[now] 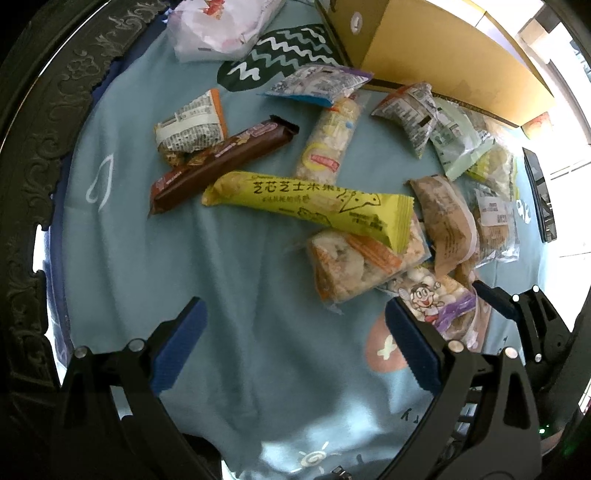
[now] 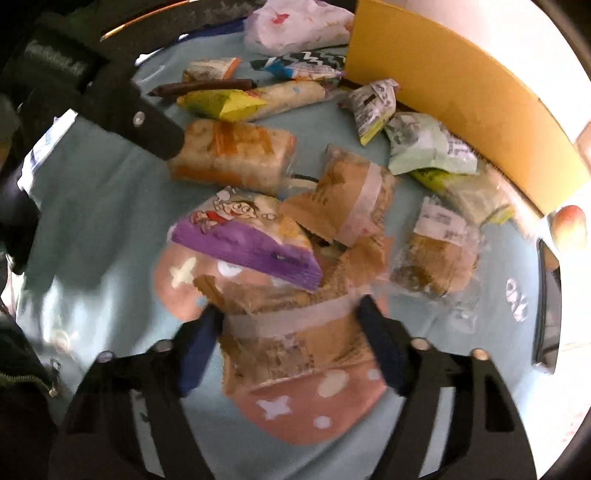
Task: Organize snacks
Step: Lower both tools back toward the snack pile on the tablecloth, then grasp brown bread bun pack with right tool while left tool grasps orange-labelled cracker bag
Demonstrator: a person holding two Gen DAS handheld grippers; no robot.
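Several wrapped snacks lie on a light blue cloth [image 1: 147, 258]: a yellow bar [image 1: 310, 201], a brown chocolate bar [image 1: 221, 158], an orange-and-clear packet [image 1: 354, 266] and a purple cartoon pack [image 2: 251, 240]. My left gripper [image 1: 295, 308] hangs open over bare cloth with nothing between its fingers. In the blurred right wrist view, my right gripper [image 2: 290, 314] straddles a brown paper-look packet with a white band [image 2: 295, 347]. Both pads meet the packet's crumpled sides. This packet lies partly under the purple pack. A second brown packet [image 2: 354, 192] sits just beyond.
A yellow cardboard box [image 1: 443, 48] stands along the far right, with small packets [image 1: 410, 110] against it. A white plastic bag [image 1: 221, 26] lies at the far end. A dark carved rim [image 1: 37, 147] borders the left. A black device [image 1: 541, 195] sits at the right edge.
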